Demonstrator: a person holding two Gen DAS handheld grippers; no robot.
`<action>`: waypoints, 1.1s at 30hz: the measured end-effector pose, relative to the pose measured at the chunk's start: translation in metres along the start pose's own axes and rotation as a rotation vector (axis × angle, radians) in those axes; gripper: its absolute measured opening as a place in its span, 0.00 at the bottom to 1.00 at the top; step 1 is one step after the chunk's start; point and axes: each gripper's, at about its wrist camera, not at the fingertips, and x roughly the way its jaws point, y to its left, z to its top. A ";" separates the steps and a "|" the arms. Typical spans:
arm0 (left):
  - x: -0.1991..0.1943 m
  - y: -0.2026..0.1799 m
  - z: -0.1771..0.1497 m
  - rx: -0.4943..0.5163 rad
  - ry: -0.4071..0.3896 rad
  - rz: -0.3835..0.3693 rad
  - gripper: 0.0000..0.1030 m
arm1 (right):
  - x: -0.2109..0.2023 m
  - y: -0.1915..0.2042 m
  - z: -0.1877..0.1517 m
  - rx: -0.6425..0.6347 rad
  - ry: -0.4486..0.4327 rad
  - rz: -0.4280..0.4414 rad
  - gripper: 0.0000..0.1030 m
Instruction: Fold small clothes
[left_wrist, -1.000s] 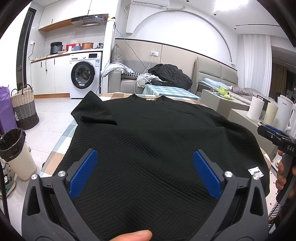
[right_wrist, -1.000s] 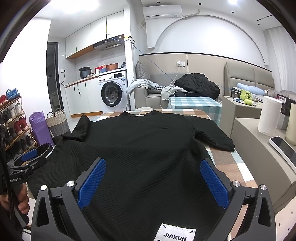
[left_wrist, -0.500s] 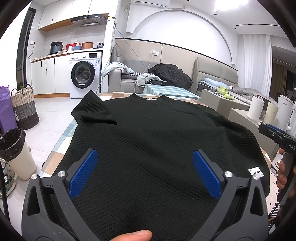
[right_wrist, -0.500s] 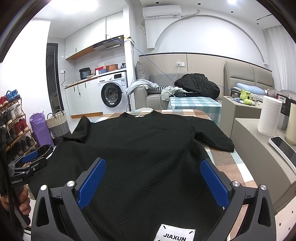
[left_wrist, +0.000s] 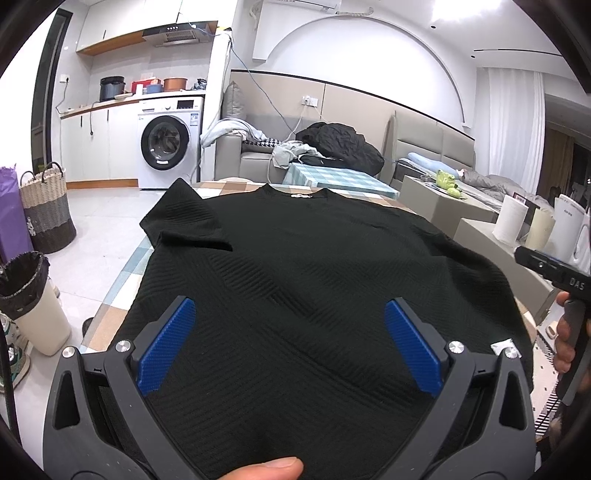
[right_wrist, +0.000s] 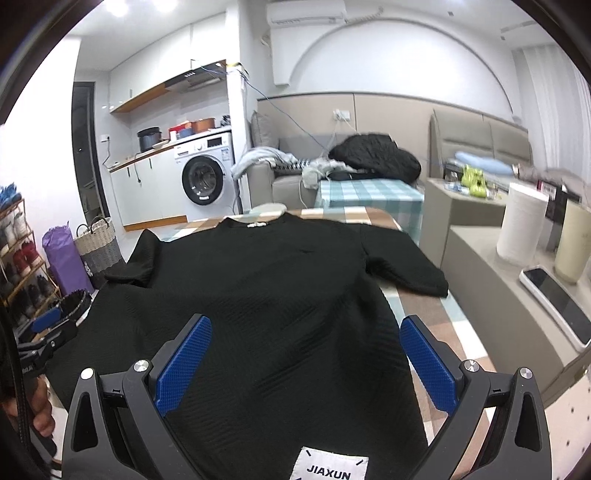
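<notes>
A black ribbed short-sleeved top (left_wrist: 314, 266) lies flat on a checked tablecloth (left_wrist: 118, 310), collar at the far end. Its left sleeve (left_wrist: 184, 225) is folded in over the body, and the right sleeve (right_wrist: 406, 269) lies spread out. My left gripper (left_wrist: 289, 310) hovers open over the near left part of the hem, with a thumb (left_wrist: 273, 467) below it. My right gripper (right_wrist: 306, 325) hovers open over the near right part, above a white JIAXUN label (right_wrist: 330, 467). Neither gripper holds any cloth.
A lined waste bin (left_wrist: 33, 295) and a woven basket (left_wrist: 46, 206) stand on the floor to the left. Right of the table is a low grey cabinet (right_wrist: 491, 295) with paper rolls (right_wrist: 521, 229) and a white device (right_wrist: 557, 302). A sofa with clothes (left_wrist: 340, 147) is behind.
The right wrist view has slid a little to the left and blurred at its right side, so the right gripper is shifting slightly. The left gripper has barely moved. Both stay open.
</notes>
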 end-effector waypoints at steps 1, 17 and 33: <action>-0.001 0.001 0.004 0.000 0.003 0.000 0.99 | 0.002 -0.002 0.003 0.013 0.008 0.000 1.00; 0.044 0.025 0.044 -0.007 0.028 0.081 0.99 | 0.050 -0.077 0.046 0.245 0.115 -0.091 1.00; 0.135 0.044 0.068 -0.050 0.151 0.056 0.91 | 0.132 -0.184 0.052 0.707 0.304 -0.055 0.96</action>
